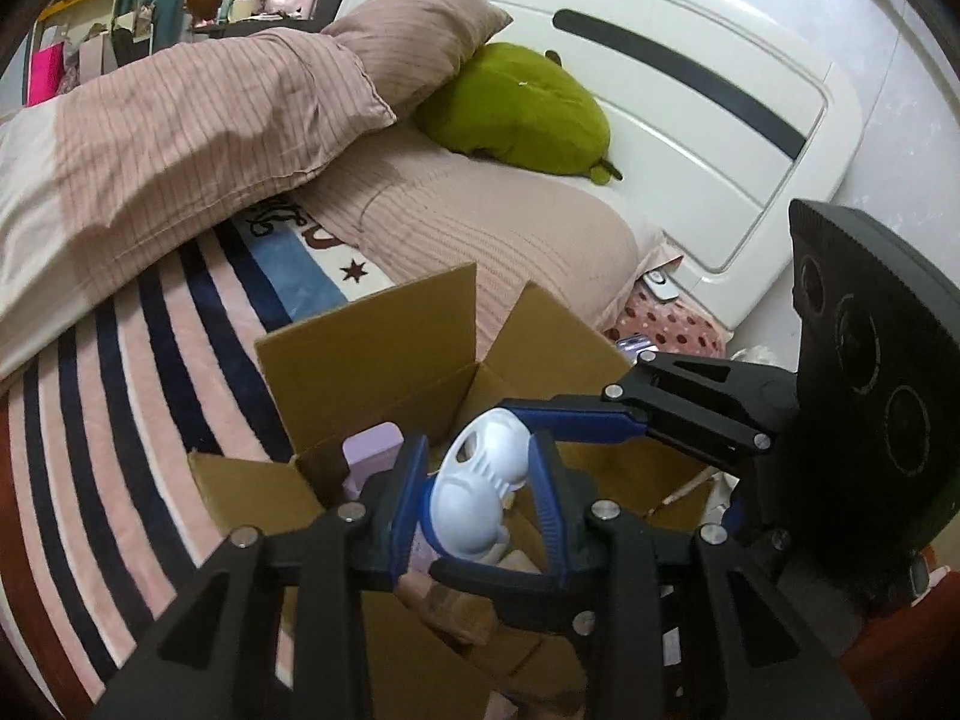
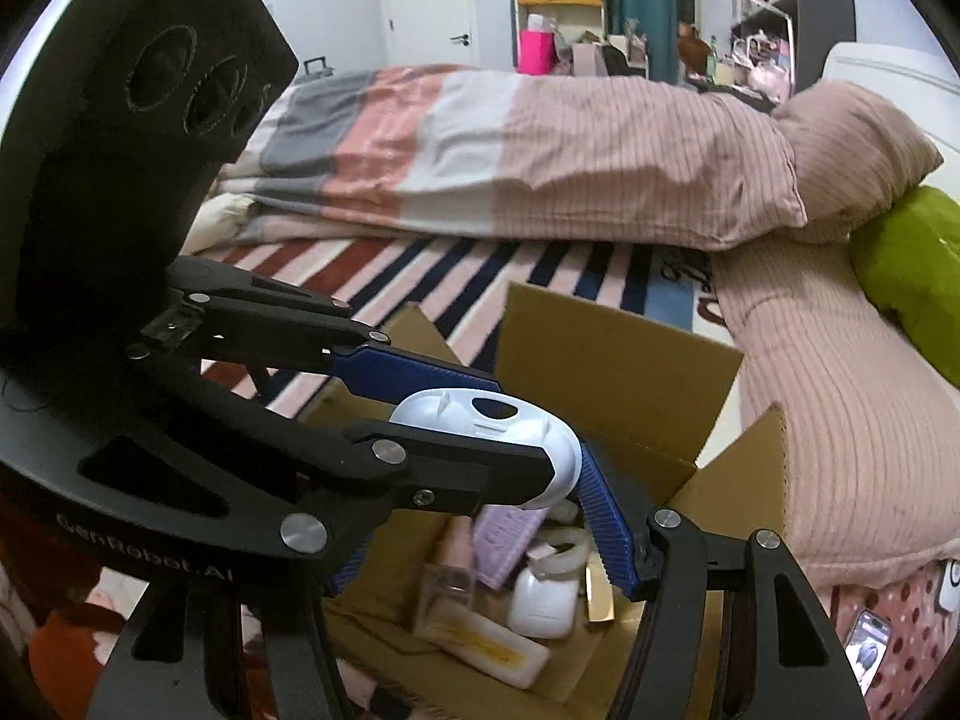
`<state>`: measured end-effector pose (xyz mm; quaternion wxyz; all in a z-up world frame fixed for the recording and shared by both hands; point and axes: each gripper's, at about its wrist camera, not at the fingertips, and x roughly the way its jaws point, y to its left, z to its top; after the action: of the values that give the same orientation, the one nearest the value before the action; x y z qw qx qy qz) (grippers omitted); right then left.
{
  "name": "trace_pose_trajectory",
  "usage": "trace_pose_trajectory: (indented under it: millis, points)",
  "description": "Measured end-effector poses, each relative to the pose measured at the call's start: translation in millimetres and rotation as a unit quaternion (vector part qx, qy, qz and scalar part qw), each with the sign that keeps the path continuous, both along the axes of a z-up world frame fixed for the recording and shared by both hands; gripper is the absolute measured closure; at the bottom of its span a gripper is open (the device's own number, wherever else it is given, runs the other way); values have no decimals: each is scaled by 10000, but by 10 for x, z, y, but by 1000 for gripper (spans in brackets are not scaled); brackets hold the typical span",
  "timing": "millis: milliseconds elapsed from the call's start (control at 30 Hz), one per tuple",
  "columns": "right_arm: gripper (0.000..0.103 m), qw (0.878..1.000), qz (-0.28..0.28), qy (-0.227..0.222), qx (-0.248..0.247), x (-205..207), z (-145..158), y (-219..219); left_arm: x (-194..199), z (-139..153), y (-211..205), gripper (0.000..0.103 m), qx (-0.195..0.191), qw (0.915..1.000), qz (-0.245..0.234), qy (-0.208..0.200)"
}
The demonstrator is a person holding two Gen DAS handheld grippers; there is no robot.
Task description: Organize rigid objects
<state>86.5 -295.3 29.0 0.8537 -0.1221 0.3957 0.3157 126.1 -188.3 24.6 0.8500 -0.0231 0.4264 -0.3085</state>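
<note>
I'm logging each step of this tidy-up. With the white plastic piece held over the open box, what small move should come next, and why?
Probably lower the left gripper a little and open it. It is shut on the white plastic piece, which hangs above the open cardboard box where other items already lie. The right gripper looks open and empty beside it.

Striped bed, white headboard
</note>
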Motion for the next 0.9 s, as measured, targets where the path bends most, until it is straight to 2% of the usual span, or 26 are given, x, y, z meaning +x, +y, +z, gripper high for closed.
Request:
trace_pose_trajectory:
  millis: [33, 67, 100, 133, 233, 333, 433, 500, 600, 900]
  points:
    - [43, 10000, -25, 0, -59, 18, -20, -4, 4, -4, -9, 58, 55, 10000, 28, -28]
    - [38, 10000, -39, -7, -86, 11, -33, -21, 13, -5, -12, 51, 75, 9999, 48, -57]
    - [29, 9999, -54, -23, -117, 21, -39, -32, 8, -4, -5, 36, 111, 9999, 77, -90]
    - [26, 9999, -83, -64, -129, 18, -42, -47, -8, 5, 8, 28, 171, 9996, 131, -157]
    - [24, 9998, -53, -94, -143, 0, -43, -73, -63, 42, 90, 23, 223, 9988, 310, -314]
    - [23, 9999, -4, -86, -75, -30, -18, -96, -147, 91, 218, 20, 278, 9968, 615, -429]
    - [16, 9996, 66, -281, -4, -103, 42, -97, -276, 165, 367, 19, 387, 9919, 1002, -671]
    - [14, 9988, 80, -483, 94, -161, 85, -106, -358, 205, 478, 19, 487, 9865, 1331, -815]
    - [4, 9970, 322, -677, 199, -278, 144, -69, -502, 251, 681, 19, 668, 9746, 1865, -1047]
    - [4, 9929, 683, -755, 608, -551, 278, 118, -924, 178, 1205, 19, 649, 9481, 2881, -1179]
